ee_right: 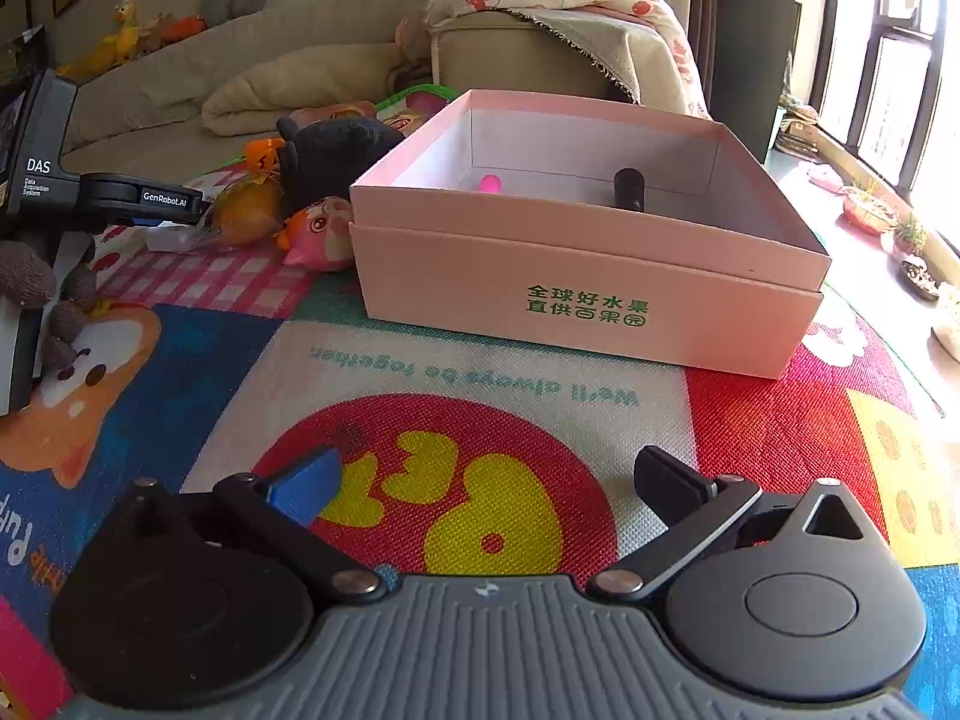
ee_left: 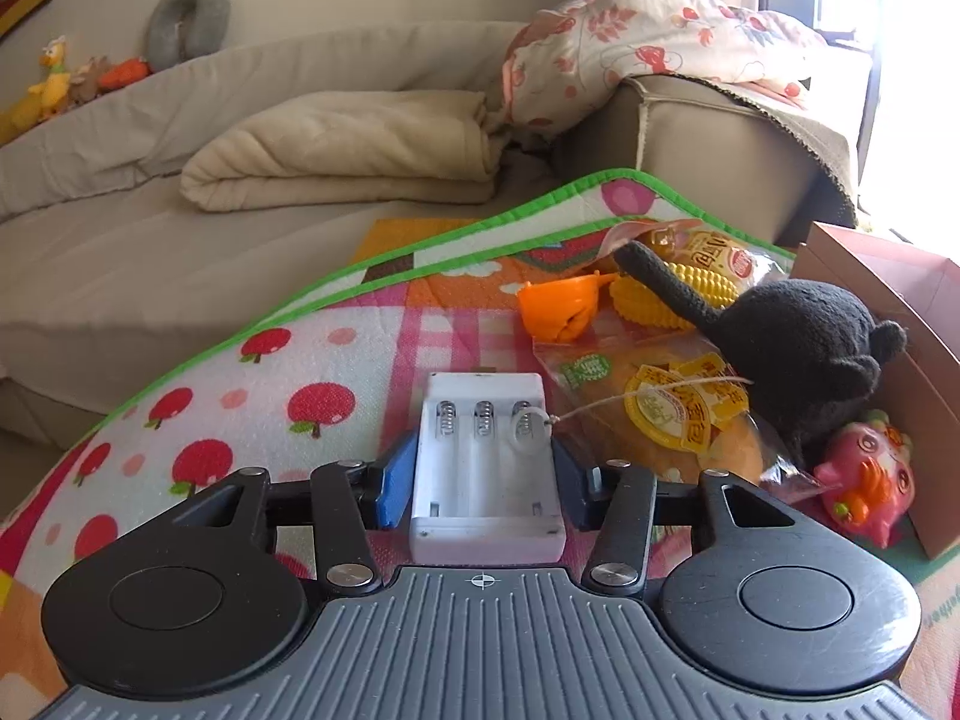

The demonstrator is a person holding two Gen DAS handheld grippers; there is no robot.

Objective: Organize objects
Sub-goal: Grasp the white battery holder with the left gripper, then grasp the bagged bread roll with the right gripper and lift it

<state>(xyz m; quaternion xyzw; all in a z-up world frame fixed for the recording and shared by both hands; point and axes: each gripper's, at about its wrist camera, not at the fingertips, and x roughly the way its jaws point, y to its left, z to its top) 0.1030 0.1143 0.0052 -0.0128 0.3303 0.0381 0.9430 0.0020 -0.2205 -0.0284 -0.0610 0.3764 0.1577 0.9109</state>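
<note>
The white battery charger [ee_left: 487,462] lies on the play mat [ee_left: 252,396] with bare mat open to its left, while its right side is crowded: a wrapped bread bun [ee_left: 666,414] lies just beside it, with its string tag and ring draped over the charger's right-hand slot. Beyond the bun sit a black plush toy [ee_left: 798,348], an orange plastic toy [ee_left: 561,309], a yellow toy corn [ee_left: 678,288] and, nearer, a pink squishy toy [ee_left: 864,480] against the wall of the pink box [ee_left: 900,294].

The left gripper [ee_left: 487,480] points downward at the mat, its blue pads [ee_left: 397,480] set against the charger's two long sides, pinching it (no earlier picture tells more).

In the right wrist view the pink box [ee_right: 588,276] stands on the mat with its top open; inside, against the far wall, are a small pink ball [ee_right: 490,183] and a black cylinder [ee_right: 629,186]. A wide stretch of mat lies free between the box's near wall and the right gripper [ee_right: 486,480], which tilts down over the red-and-yellow pattern with its fingers spread wide and nothing between them. At that view's left edge the left gripper's body [ee_right: 120,195] reaches in toward the pile of toys.

The mat's green-trimmed edge [ee_left: 420,246] ends short of a beige sofa [ee_left: 150,228] carrying a folded cream blanket [ee_left: 354,150]; a floral quilt [ee_left: 648,42] hangs over the armrest. Windows brighten the far right.
</note>
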